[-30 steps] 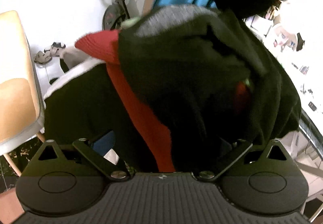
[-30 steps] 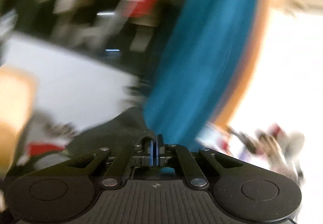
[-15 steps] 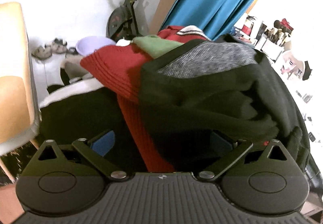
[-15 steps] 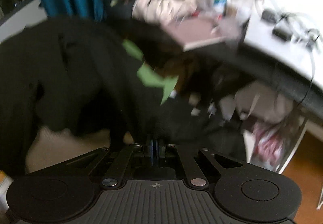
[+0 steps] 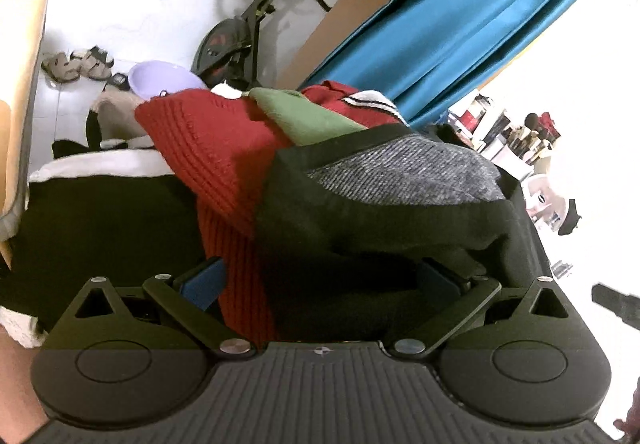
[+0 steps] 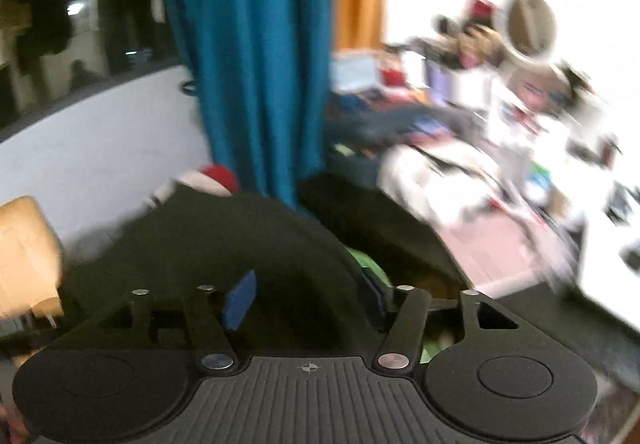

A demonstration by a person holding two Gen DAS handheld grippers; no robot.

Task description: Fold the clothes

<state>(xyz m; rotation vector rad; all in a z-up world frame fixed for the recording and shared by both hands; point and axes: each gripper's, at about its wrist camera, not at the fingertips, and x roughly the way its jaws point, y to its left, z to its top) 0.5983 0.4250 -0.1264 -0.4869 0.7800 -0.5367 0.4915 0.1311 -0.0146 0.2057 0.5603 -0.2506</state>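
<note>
A heap of clothes fills the left wrist view. A black garment (image 5: 360, 228) with a grey knit inside (image 5: 400, 171) lies on top of a red ribbed sweater (image 5: 208, 147), a green piece (image 5: 308, 119) and a red piece with a striped collar (image 5: 360, 99). My left gripper (image 5: 320, 280) is open wide. The black garment and the red sweater bulge between its blue pads (image 5: 200, 284). My right gripper (image 6: 306, 296) has its jaws opening, with nothing pinched. The black garment (image 6: 224, 236) lies just beyond its blue pads (image 6: 240, 300).
A teal curtain (image 5: 460, 15) hangs behind the heap. An exercise bike (image 5: 236, 43), a lilac basin (image 5: 160, 79) and sandals (image 5: 76, 61) are on the white floor. A tan chair edge (image 5: 20, 63) is at the left. A cluttered desk (image 6: 480, 147) with a round mirror (image 6: 532, 23) is at the right.
The black garment has come down from in front of the left camera and settled on the heap. The right gripper, shut before, now has its jaws apart and has swung back towards the curtain.
</note>
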